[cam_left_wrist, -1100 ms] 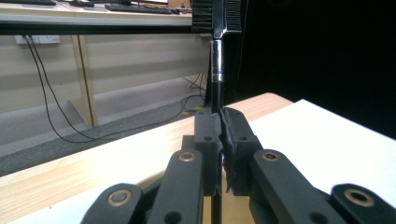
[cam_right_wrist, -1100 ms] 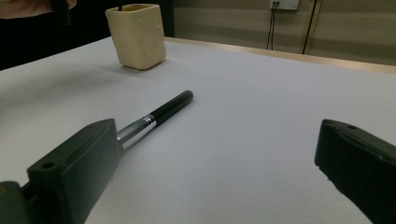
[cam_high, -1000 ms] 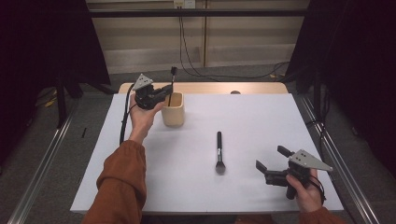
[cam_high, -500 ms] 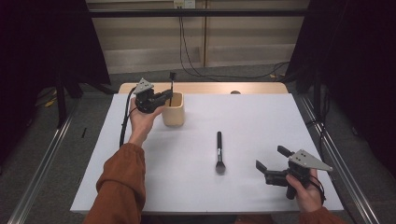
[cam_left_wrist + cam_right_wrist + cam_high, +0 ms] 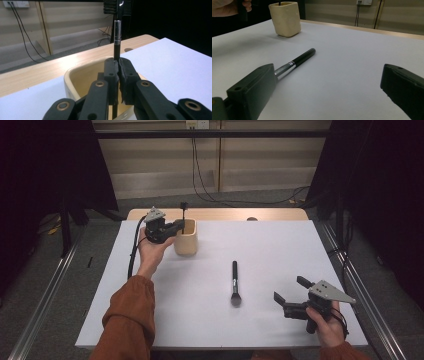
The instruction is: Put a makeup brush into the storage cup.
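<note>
A beige square cup stands at the back left of the white table top. My left gripper is over its rim, shut on a thin black brush held upright with its lower end inside the cup. In the left gripper view the jaws pinch the brush handle above the cup. A second black brush lies flat mid-table, bristles toward me. My right gripper rests near the front right, open and holding nothing. Its view looks toward the lying brush and the cup.
The wooden table edge runs along the back behind the white top. Metal rails flank the table on the floor at both sides. Cables hang from a wall socket beyond.
The left gripper has sunk slightly with the brush, lowering it further into the cup. The right gripper and the lying brush have stayed put.
</note>
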Available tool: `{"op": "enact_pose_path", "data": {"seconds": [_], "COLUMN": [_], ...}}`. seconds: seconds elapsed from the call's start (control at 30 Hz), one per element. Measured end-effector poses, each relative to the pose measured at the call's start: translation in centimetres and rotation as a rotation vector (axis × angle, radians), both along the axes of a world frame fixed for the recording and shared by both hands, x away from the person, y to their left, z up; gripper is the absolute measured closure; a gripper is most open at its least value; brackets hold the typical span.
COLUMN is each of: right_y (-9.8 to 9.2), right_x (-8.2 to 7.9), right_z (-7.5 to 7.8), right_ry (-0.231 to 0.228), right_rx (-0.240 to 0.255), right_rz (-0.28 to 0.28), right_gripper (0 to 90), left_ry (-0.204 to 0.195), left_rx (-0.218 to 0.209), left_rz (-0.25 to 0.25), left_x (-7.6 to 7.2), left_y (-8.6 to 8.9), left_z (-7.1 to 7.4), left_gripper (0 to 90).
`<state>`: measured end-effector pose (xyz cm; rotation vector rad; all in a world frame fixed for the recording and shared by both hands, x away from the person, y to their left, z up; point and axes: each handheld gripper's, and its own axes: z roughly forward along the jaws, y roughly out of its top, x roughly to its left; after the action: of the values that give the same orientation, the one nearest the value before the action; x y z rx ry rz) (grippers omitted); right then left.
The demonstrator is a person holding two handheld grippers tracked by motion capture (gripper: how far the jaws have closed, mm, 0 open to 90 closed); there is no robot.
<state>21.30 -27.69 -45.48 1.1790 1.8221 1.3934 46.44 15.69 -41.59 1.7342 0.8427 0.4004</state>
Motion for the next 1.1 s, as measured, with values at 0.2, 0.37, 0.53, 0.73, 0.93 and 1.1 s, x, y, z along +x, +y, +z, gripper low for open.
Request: {"op": "enact_pose_path", "data": {"seconds": [0.2, 0.37, 0.53, 0.73, 0.93, 1.1], "right_y": [0.0, 0.0, 0.0, 0.0, 0.1, 0.1], "right_x": [0.0, 0.0, 0.0, 0.1, 0.1, 0.1], "right_z": [0.0, 0.0, 0.0, 0.0, 0.0, 0.0], "right_ry": [0.000, 0.001, 0.000, -0.001, 0.001, 0.000], "right_rx": [0.000, 0.001, 0.003, 0.003, 0.002, 0.006], "right_rz": [0.001, 0.001, 0.002, 0.002, 0.002, -0.001], "right_gripper": [0.0, 0.0, 0.0, 0.0, 0.0, 0.0], "left_ry": [0.015, 0.022, 0.027, 0.017, -0.012, 0.022], "left_rx": [0.003, -0.019, -0.045, -0.076, -0.050, -0.104], "left_rz": [0.013, 0.015, 0.035, 0.046, 0.063, 0.057], "left_x": [0.0, -0.3, -0.7, -1.4, -2.3, -3.0], "left_y": [0.2, 0.5, 0.9, 1.5, 2.1, 2.7], "left_z": [0.0, 0.0, -0.1, 0.1, 0.8, 1.0], "left_gripper": [78.0, 68.2, 49.4, 31.0, 14.4, 6.8]}}
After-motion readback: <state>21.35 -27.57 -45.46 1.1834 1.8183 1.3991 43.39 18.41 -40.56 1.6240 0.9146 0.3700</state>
